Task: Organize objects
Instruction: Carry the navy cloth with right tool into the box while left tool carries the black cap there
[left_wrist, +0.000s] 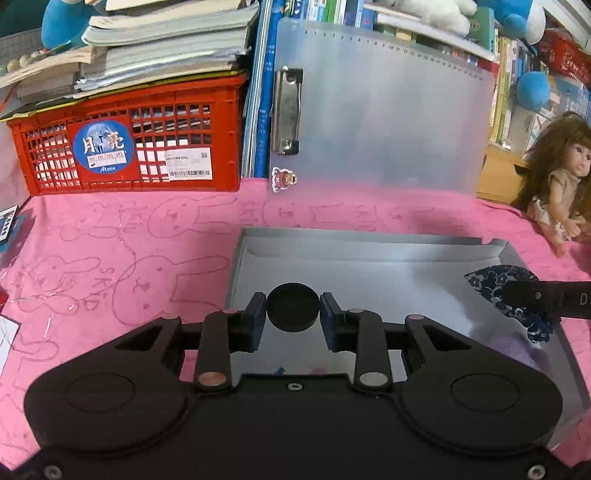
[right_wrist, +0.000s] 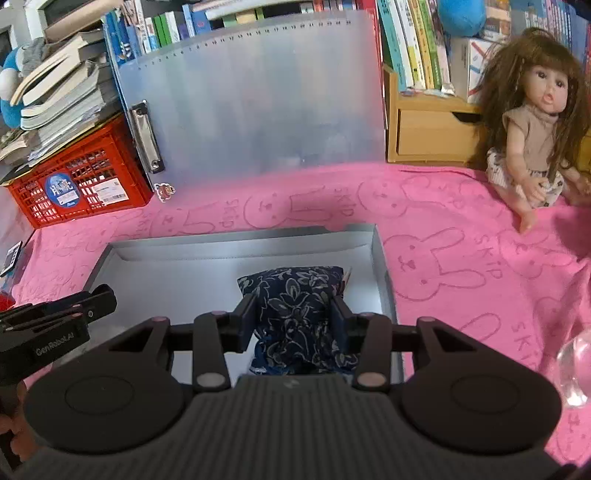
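A shallow silver box (left_wrist: 369, 251) (right_wrist: 236, 243) lies open on the pink cloth. My left gripper (left_wrist: 292, 310) is shut on a small black round disc (left_wrist: 292, 307) and holds it over the box's left half. My right gripper (right_wrist: 293, 317) is shut on a dark blue floral cloth pouch (right_wrist: 295, 295), held over the box's right half. In the left wrist view the pouch (left_wrist: 495, 288) and the right gripper's finger show at the right edge. The right wrist view shows the left gripper's body at the left edge, its fingertips hidden.
A frosted clipboard (left_wrist: 376, 110) leans upright behind the box. A red crate (left_wrist: 129, 147) under stacked books stands at the back left. A doll (right_wrist: 532, 122) sits at the back right beside a wooden drawer unit (right_wrist: 428, 129). A clear glass object (right_wrist: 576, 369) is at the right edge.
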